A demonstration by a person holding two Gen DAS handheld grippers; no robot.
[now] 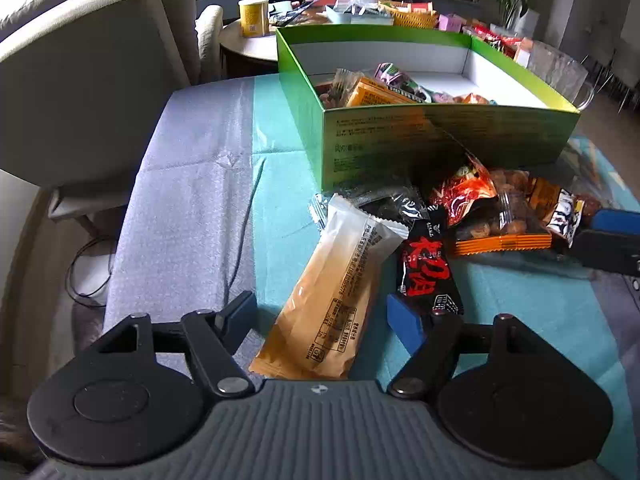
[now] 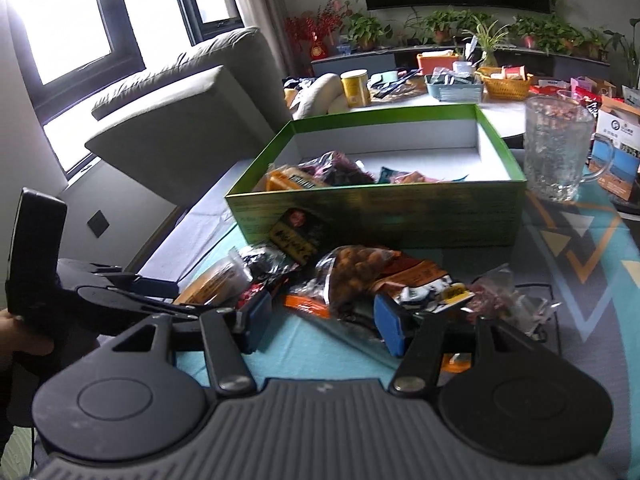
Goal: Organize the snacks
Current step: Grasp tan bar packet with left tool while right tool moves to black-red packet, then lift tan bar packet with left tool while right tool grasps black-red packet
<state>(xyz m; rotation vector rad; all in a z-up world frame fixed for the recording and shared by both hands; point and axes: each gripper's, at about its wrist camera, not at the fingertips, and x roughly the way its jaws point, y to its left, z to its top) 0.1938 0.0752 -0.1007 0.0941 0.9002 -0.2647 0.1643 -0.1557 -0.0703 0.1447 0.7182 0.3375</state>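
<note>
A green box (image 1: 440, 136) (image 2: 384, 216) stands on the table with several snack packets inside. More packets lie in a pile in front of it. My left gripper (image 1: 324, 312) is open, its jaws on either side of a long tan and white packet (image 1: 340, 284). A black and red packet (image 1: 426, 268) lies beside its right finger. My right gripper (image 2: 320, 320) is open low over the pile, by an orange-edged bag of nuts (image 2: 352, 276) (image 1: 508, 216). The right gripper also shows at the right edge of the left wrist view (image 1: 608, 236).
A teal patterned cloth (image 1: 276, 200) covers the table. A clear glass mug (image 2: 556, 148) stands right of the box. A grey armchair (image 2: 180, 120) is at the left. A round table behind holds a yellow can (image 2: 355, 88), baskets and plants.
</note>
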